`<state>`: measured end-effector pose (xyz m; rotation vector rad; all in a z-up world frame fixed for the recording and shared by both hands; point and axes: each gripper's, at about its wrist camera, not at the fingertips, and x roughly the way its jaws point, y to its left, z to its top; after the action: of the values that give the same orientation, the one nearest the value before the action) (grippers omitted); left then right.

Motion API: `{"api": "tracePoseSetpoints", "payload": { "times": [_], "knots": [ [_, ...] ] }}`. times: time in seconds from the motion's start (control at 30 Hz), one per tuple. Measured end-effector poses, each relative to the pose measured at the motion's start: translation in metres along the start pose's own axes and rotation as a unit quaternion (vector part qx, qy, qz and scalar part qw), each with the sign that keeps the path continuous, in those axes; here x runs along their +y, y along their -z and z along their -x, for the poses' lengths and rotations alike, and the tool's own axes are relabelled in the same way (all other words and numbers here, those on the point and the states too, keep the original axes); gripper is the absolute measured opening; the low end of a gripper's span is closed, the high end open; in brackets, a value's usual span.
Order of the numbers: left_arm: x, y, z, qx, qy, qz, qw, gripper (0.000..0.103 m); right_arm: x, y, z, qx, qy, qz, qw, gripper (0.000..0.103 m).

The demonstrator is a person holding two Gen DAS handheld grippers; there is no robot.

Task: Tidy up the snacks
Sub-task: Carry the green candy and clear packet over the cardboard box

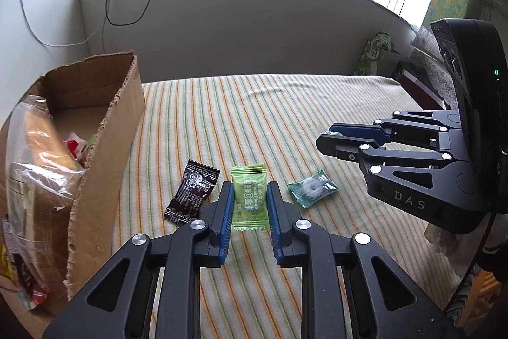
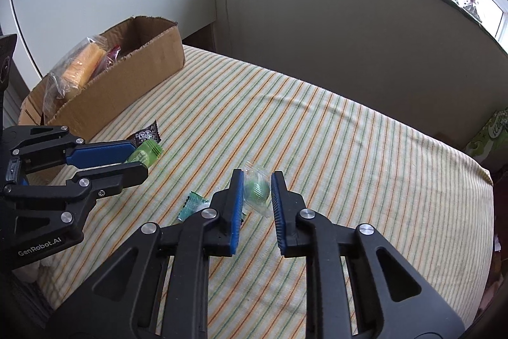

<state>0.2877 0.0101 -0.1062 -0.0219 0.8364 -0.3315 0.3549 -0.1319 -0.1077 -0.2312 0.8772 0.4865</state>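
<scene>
Striped cloth covers the table [image 1: 285, 116]. Left tongs [image 1: 249, 205] straddle a light green packet [image 1: 247, 199] reading "Vitamin C Golden Plum", fingers parted, touching its edges at most. Left of them lies a black packet [image 1: 192, 193], right a teal candy [image 1: 312, 189]. Right tongs [image 2: 257, 196], marked "DAS", pinch a clear-wrapped green candy [image 2: 256, 189]. Far left, a cardboard box [image 1: 104, 173] holds bagged bread [image 1: 41, 154].

Both wrist views low, close (shared striped cloth [image 1: 285, 116])

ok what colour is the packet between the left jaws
Light green packet with white print, clearest in the left wrist view.
</scene>
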Motion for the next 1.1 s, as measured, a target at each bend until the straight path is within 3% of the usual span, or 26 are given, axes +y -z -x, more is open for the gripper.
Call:
{"api": "tracePoseSetpoints", "payload": {
  "times": [0.3,0.63,1.1],
  "knots": [
    [0.006,-0.010,0.045,-0.060,0.005,0.007,0.9981,0.019,0.015,-0.022,0.027,-0.029,-0.010,0.001,1.000,0.018],
    [0.040,-0.003,0.083,-0.104,-0.013,0.034,0.9939,0.019,0.067,-0.063,0.029,-0.051,-0.036,0.028,0.998,0.018],
    [0.088,0.014,0.110,-0.129,-0.039,0.080,0.9876,0.019,0.136,-0.105,0.002,-0.049,-0.074,0.057,0.994,0.018]
  ]
}}
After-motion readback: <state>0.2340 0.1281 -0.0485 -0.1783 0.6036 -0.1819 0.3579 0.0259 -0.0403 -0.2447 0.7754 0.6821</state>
